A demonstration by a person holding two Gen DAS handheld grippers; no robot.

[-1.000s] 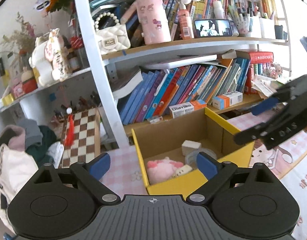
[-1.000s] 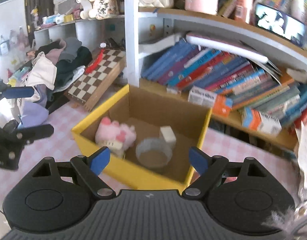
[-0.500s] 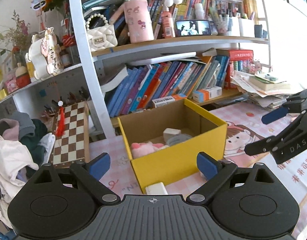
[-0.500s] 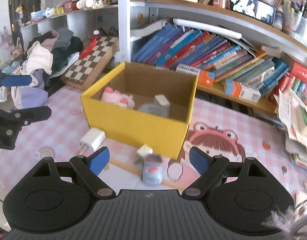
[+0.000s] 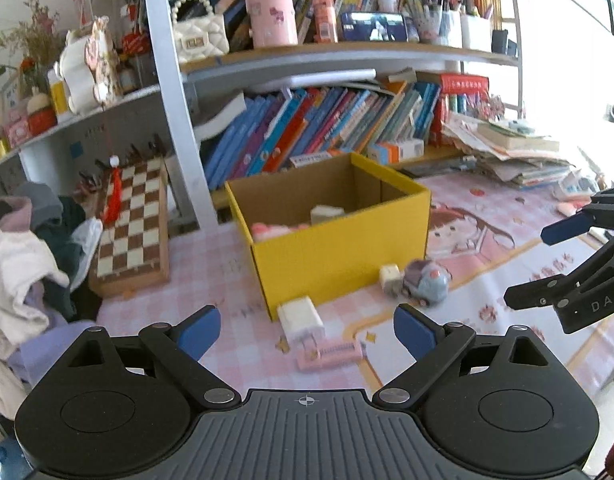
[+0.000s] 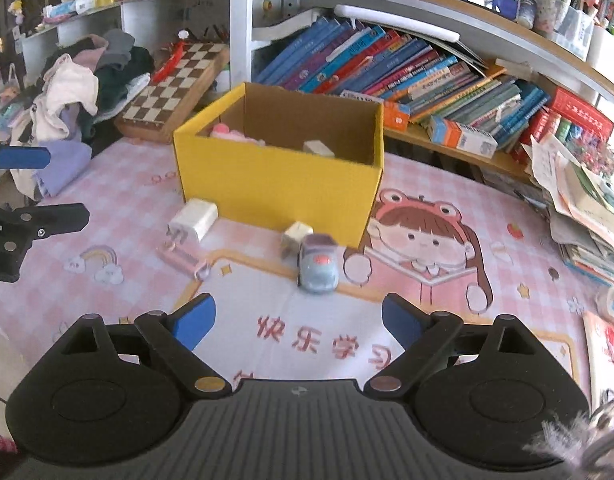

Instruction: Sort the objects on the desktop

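Observation:
A yellow cardboard box stands on the pink mat, holding a pink plush and a white block. In front of it lie a white charger plug, a pink comb-like clip, a small cream cube and a grey-blue toy car. My left gripper is open and empty, short of the plug and clip. My right gripper is empty, its jaws opening, just short of the car.
A bookshelf full of books runs behind the box. A chessboard and a heap of clothes lie at the left. Stacked papers sit at the right. The right gripper's fingers show at the left view's right edge.
Both grippers have drawn back from over the box and sunk lower. The plug, clip, cube and toy car in front of the box have come into view.

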